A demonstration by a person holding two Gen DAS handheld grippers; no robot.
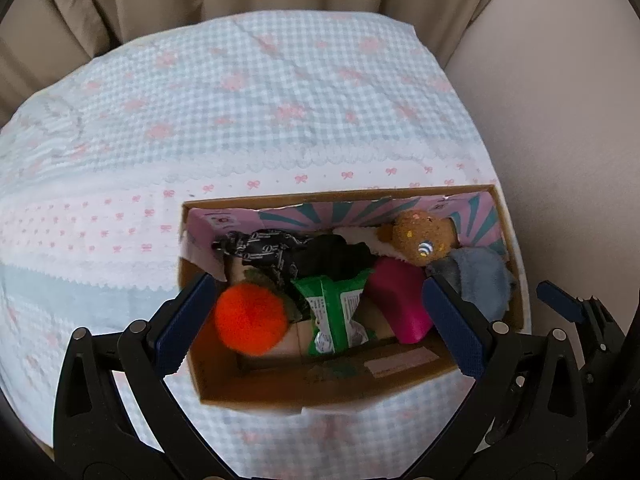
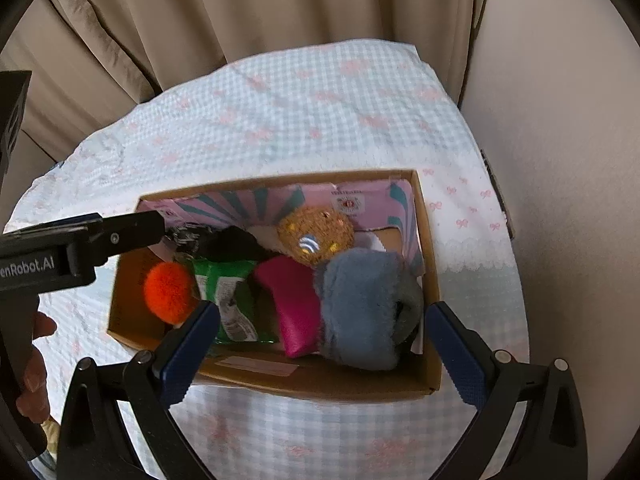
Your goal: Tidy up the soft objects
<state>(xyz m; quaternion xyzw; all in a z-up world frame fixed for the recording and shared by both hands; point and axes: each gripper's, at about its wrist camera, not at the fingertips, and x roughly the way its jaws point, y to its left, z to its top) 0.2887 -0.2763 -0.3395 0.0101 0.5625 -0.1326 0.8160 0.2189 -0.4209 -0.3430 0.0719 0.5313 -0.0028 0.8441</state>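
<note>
Both tongs released, empty, over box [image 2: 276, 390] at desk's right edge. I'd lift left tongs [image 1: 320, 320] and right tongs [image 2: 320, 340] straight up, avoiding orange pompom [image 1: 251, 319] and blue plush [image 2: 360, 308].

A table covered with a tablecloth [image 1: 256, 112] in pale blue-and-white gingham, scattered with pink bows, with bands of white scalloped trim and plain pale blue nearer the camera. The cloth shows faint creases. One thing rests directly on it: an open cardboard box [image 1: 280, 394], brown outside, set toward the near right part of the surface. In the right wrist view the cloth [image 2: 320, 120] surrounds the box [image 2: 320, 390] on all sides.
</note>
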